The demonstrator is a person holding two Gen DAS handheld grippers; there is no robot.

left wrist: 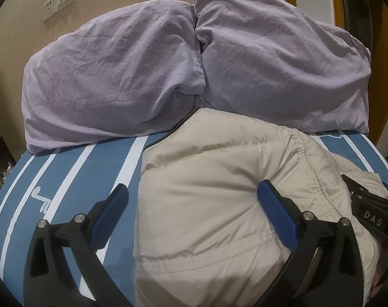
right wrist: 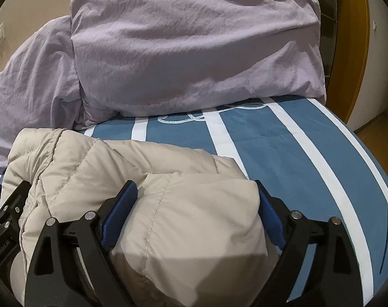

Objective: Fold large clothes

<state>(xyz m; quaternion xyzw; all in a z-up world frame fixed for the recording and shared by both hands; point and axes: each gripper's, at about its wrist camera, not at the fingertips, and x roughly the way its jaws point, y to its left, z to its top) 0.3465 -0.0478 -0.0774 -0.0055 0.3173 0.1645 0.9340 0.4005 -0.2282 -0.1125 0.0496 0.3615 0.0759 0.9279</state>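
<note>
We find the beige puffer jacket (left wrist: 214, 204) already bundled compactly on the striped bed (right wrist: 283, 153) below the lilac duvet (left wrist: 143, 71), both the left gripper (left wrist: 194, 199) and right gripper (right wrist: 196, 194) standing wide astride it, gripping nothing; only tidying appears left.

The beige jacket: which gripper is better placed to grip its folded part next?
Probably the right gripper: the jacket fills the gap between its fingers. The left gripper spans only the edge, one finger over the sheet.
</note>
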